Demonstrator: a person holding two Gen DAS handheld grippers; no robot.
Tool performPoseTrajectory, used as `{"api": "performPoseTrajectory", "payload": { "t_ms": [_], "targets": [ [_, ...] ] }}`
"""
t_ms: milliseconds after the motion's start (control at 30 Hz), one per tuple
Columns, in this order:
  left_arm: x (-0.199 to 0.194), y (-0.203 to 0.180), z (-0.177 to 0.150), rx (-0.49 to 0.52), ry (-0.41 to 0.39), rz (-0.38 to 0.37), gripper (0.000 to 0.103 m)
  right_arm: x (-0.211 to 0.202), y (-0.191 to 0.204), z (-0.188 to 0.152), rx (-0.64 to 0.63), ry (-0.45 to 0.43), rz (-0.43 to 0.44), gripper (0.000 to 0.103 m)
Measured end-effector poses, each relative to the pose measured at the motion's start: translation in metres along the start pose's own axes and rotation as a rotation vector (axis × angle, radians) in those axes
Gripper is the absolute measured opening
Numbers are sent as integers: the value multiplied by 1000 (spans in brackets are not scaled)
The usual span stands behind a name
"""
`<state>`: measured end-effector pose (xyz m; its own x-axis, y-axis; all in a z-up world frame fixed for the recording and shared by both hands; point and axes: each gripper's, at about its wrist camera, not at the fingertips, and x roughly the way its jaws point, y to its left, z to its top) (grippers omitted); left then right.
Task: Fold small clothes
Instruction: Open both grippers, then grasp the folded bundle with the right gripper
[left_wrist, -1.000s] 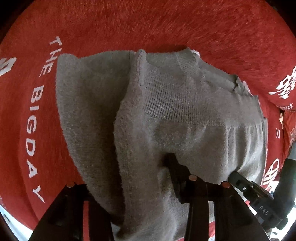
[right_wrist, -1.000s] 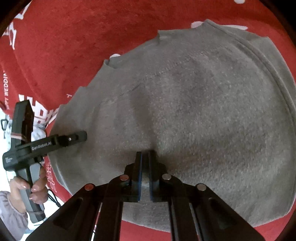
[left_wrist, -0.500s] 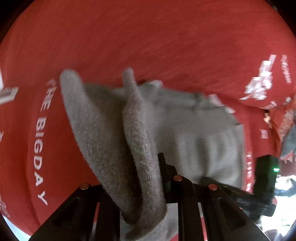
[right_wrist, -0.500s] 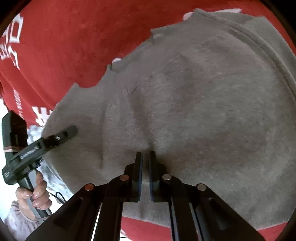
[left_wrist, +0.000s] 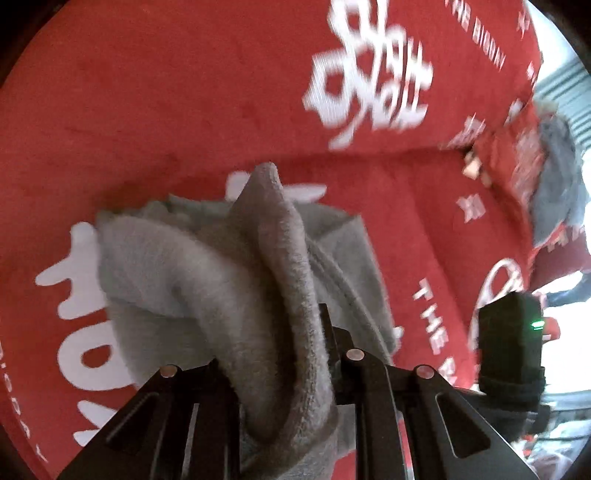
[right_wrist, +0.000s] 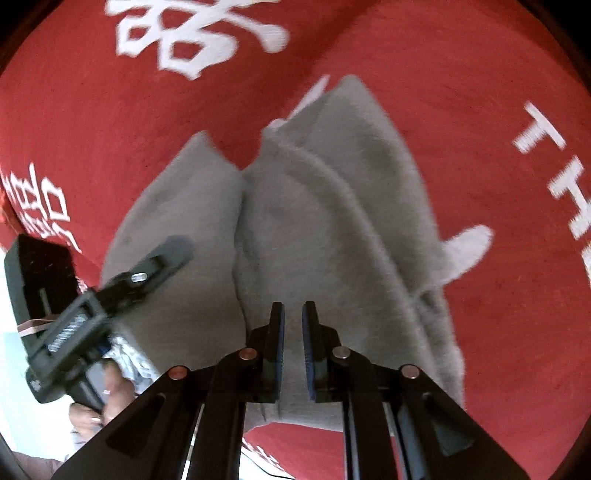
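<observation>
- Right now my left tool (left_wrist: 273, 354) is clamped on a thick fold of the grey sweater (left_wrist: 207, 273), which bunches up between its fingers and rises in a ridge.
- On my right tool (right_wrist: 291, 332) the jaws are opening; I see a narrow gap and nothing between the blue pads (right_wrist: 306, 354), with the sweater lying just beyond the tips.
- Most of the sweater rests crumpled on the red cloth (right_wrist: 92, 110) with white lettering.
- From the right wrist I see a hand (right_wrist: 107, 391) holding the left tool at the sweater's left edge.
</observation>
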<state>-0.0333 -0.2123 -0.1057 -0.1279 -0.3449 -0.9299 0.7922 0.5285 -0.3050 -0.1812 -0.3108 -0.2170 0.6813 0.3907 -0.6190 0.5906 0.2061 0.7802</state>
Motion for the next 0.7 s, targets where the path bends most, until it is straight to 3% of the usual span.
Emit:
{"api": "performPoseTrajectory", "payload": {
  "t_ms": [167,233,267,300,333,367,433,600,700],
  "targets": [
    [-2,-16,-5,30,-2,101,21,-2,-27,4,101,10,96,15],
    [-8,-20,-5,48,4,137,25,-3,-31,5,125,1,132,30],
    [-11,-21,-5,54,1,145,33,-5,-33,6,133,-4,142,37],
    [-16,-19,-8,57,-9,146,55,-5,-33,7,138,-9,151,50],
    [-23,-21,-8,58,-43,153,75,-5,-34,8,144,-12,168,56],
    [-29,-21,-8,60,-74,158,81,-4,-34,10,150,-12,184,58],
    [-42,-21,-10,68,-117,152,84,-4,-33,14,160,-9,210,64],
    [-60,-6,-13,39,-132,164,84,-4,-33,25,224,-20,284,68],
    [-65,17,-18,-23,-128,194,84,-8,-40,25,263,-38,348,77]
  ]
}}
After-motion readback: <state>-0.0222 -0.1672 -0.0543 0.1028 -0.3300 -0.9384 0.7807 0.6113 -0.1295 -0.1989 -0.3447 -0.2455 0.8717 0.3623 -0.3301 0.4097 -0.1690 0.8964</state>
